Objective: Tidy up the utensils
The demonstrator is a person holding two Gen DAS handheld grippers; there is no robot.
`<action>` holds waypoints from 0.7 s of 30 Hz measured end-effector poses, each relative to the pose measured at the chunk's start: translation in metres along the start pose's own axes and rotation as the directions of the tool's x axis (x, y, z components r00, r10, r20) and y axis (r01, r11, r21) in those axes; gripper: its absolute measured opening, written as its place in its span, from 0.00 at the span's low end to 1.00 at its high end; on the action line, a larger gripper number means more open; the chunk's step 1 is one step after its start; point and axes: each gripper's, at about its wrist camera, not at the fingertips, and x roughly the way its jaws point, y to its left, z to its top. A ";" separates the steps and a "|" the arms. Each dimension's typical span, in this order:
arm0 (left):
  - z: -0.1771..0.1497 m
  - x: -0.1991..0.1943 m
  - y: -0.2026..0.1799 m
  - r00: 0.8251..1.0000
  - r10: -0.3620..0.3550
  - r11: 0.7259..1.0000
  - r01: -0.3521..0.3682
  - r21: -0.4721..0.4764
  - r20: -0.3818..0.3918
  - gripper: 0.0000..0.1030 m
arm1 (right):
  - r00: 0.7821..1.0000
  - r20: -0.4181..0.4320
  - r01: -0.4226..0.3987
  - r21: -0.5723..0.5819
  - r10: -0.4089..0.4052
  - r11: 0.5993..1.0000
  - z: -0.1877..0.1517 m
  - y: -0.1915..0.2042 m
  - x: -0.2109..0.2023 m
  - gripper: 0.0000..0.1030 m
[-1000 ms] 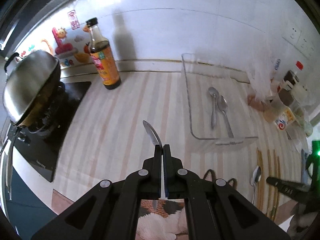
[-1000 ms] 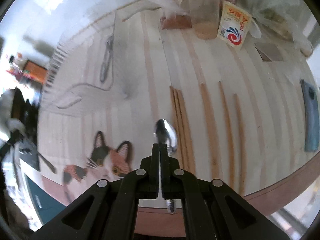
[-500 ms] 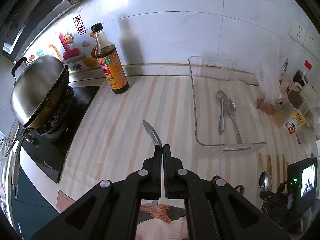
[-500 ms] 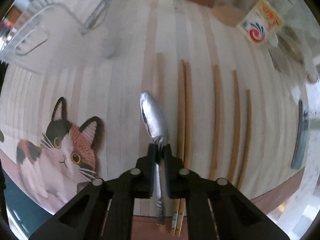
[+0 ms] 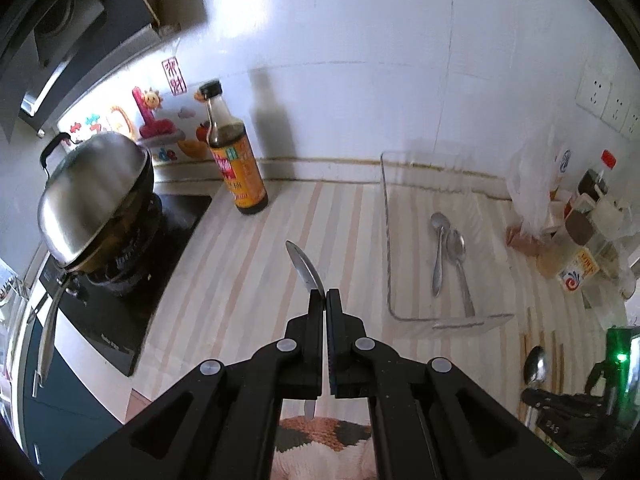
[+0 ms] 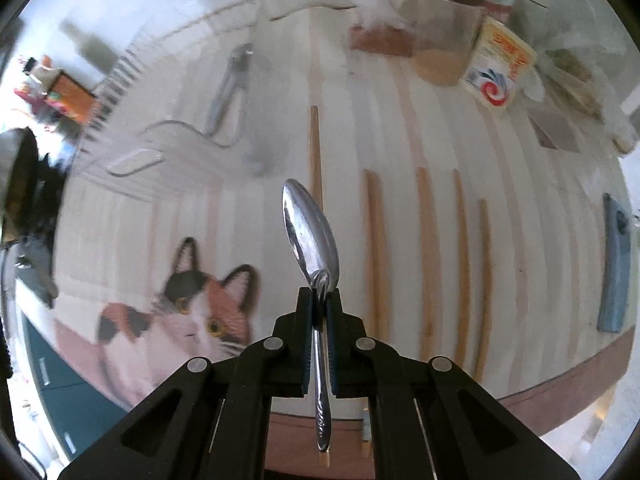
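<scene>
Spoons are now clear of the table in both hands. The left tongs (image 5: 325, 300) are clamped fully together on a spoon (image 5: 303, 266) whose bowl juts past the tips, held above the striped table (image 5: 248, 280); a second ago they sat lower, and the wider view of the table shows they have since lifted. The right tongs (image 6: 320, 300) pinch a second spoon (image 6: 310, 232) by its neck, with the handle running back between the jaws; it has come up off the table beside the chopsticks (image 6: 374, 256), above the cat mat (image 6: 200, 312). Farther off, the clear tray (image 5: 386, 240) already holds two spoons (image 5: 448, 256) side by side. By my reading, both pickups are done and the carry to the tray is what remains, with the chopsticks untouched.
</scene>
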 end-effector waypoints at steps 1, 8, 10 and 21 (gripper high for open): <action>0.002 -0.001 -0.001 1.000 -0.001 1.000 0.001 0.000 0.003 0.00 | 1.000 -0.015 -0.021 0.010 0.021 1.000 0.003 -0.003 0.003 0.07; -0.002 0.002 -0.007 1.000 -0.009 1.000 0.009 -0.001 -0.017 0.00 | 0.996 -0.042 -0.075 0.140 0.081 0.987 0.012 -0.036 0.012 0.09; -0.005 0.005 -0.008 0.999 -0.014 1.000 0.014 -0.005 -0.031 0.00 | 0.996 -0.031 -0.084 0.137 0.089 0.987 0.014 -0.038 0.006 0.09; -0.013 0.018 -0.008 0.997 -0.007 1.000 0.007 -0.011 -0.071 0.00 | 0.993 -0.112 0.039 0.074 -0.031 0.996 0.016 -0.010 0.039 0.09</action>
